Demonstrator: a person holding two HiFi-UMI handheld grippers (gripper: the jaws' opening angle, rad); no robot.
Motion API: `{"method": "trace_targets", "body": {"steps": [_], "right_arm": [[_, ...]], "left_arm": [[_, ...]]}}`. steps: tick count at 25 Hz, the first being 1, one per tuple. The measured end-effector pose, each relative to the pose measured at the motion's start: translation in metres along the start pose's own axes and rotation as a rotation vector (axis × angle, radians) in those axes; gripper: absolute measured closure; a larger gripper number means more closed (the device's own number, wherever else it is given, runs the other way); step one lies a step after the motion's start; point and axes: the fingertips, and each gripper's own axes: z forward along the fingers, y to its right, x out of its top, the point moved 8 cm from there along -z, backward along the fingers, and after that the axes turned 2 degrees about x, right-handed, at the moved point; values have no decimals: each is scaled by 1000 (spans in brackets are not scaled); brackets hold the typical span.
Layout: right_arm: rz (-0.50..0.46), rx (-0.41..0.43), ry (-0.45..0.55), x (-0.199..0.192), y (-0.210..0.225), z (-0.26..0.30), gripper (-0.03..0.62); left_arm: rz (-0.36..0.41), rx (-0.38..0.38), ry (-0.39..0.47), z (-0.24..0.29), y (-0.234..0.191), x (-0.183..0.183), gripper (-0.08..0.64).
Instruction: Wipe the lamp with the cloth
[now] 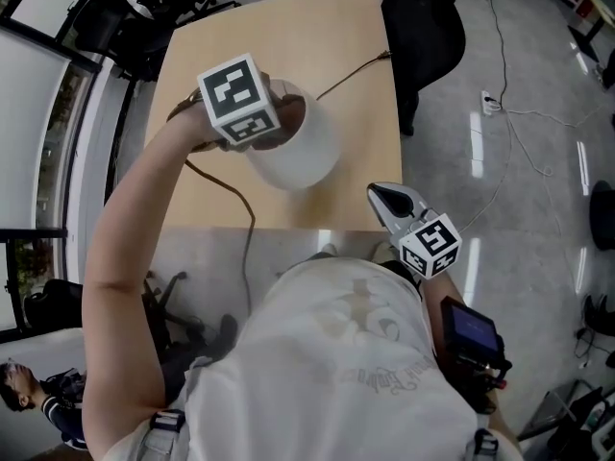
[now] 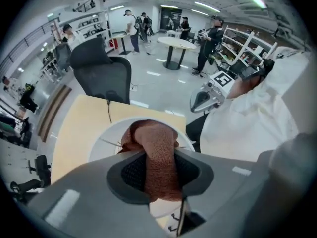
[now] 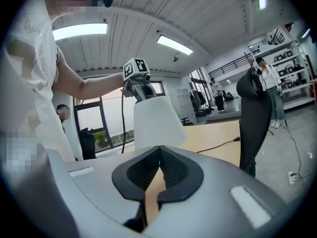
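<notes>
From the head view, the person's bare left arm reached forward with the wrist bent. The left gripper (image 1: 261,134) pointed steeply down onto the open top of the one white lamp (image 1: 300,159). That lamp stood on the light wooden surface (image 1: 360,36), on the near half. One cord (image 1: 351,70) ran from behind the lamp toward the far edge. One black office chair (image 1: 423,22) stood beyond the lamp, off the surface's far right corner. The right gripper (image 1: 381,193) was held close to the torso. It was nearer than the lamp and to its right, well apart from it, and its jaws looked closed.

In the left gripper view, the jaws were held a little apart by the single brown cloth (image 2: 157,167), which they clamped between them. The cloth's bunched end sat over the lamp's round rim (image 2: 105,135), inside the shade's opening. The right gripper (image 2: 203,99) showed past the lamp, beside the person's white shirt.

In the right gripper view, the jaws met at their tips with nothing between them. They pointed almost level at the lamp's shade (image 3: 156,123). The left gripper (image 3: 141,88) sat right on top of the lamp, and the arm stretched out to it from the left.
</notes>
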Motion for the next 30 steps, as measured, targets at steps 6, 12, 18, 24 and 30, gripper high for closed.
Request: {"method": "trace_targets", "body": {"steps": [6, 12, 18, 24, 30], "right_arm": [[5, 1, -9, -3, 2, -1, 580], [4, 15, -10, -5, 0, -1, 580], [25, -18, -25, -3, 3, -3, 580], [31, -6, -26, -2, 4, 2, 580], [36, 12, -31, -3, 3, 2, 580]], "left_arm": [[49, 45, -231, -12, -10, -19, 442], [51, 225, -264, -5, -13, -11, 440], [138, 166, -160, -5, -5, -4, 437], [213, 5, -124, -3, 24, 7, 437], [163, 137, -287, -2, 9, -8, 439]]}}
